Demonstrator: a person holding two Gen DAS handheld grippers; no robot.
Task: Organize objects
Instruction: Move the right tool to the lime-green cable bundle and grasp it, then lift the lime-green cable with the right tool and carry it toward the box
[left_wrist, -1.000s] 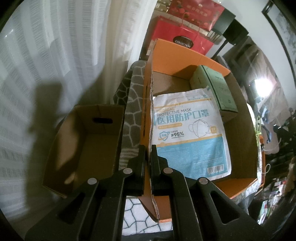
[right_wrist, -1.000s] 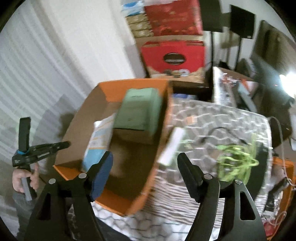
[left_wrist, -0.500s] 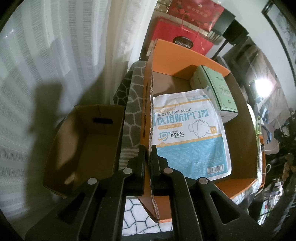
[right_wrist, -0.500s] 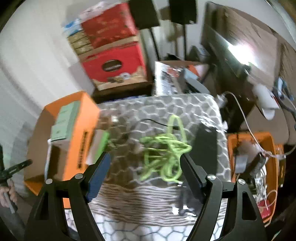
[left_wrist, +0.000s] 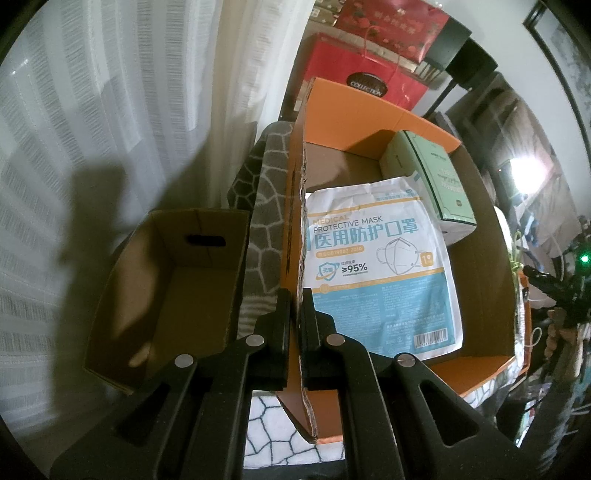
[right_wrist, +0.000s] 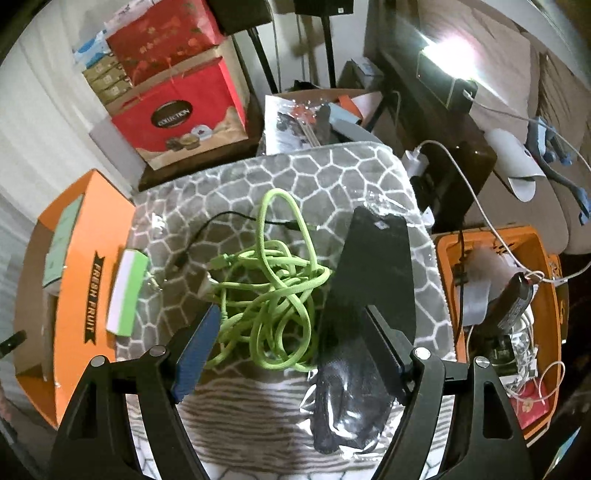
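My left gripper (left_wrist: 294, 295) is shut on the near left wall of the orange cardboard box (left_wrist: 295, 206). Inside the box lie a blue-and-white mask packet (left_wrist: 380, 266) and a pale green box (left_wrist: 432, 184). My right gripper (right_wrist: 291, 321) is open and empty above a tangled green cable (right_wrist: 269, 280) on the grey hexagon-patterned blanket (right_wrist: 343, 177). A black item in clear wrap (right_wrist: 365, 302) lies to the right, under the right finger. A small green-and-white box (right_wrist: 127, 291) lies beside the orange box (right_wrist: 88, 258), with a thin black cable (right_wrist: 207, 232) near it.
An empty brown carton (left_wrist: 166, 288) stands left of the orange box, by the white curtain (left_wrist: 110, 92). Red gift boxes (right_wrist: 177, 107) stand behind. An orange bin (right_wrist: 517, 302) full of cables and clutter sits right of the blanket.
The right gripper has swung right, away from the orange box, and now hovers over the green cable. The left gripper has kept its hold on the box wall.
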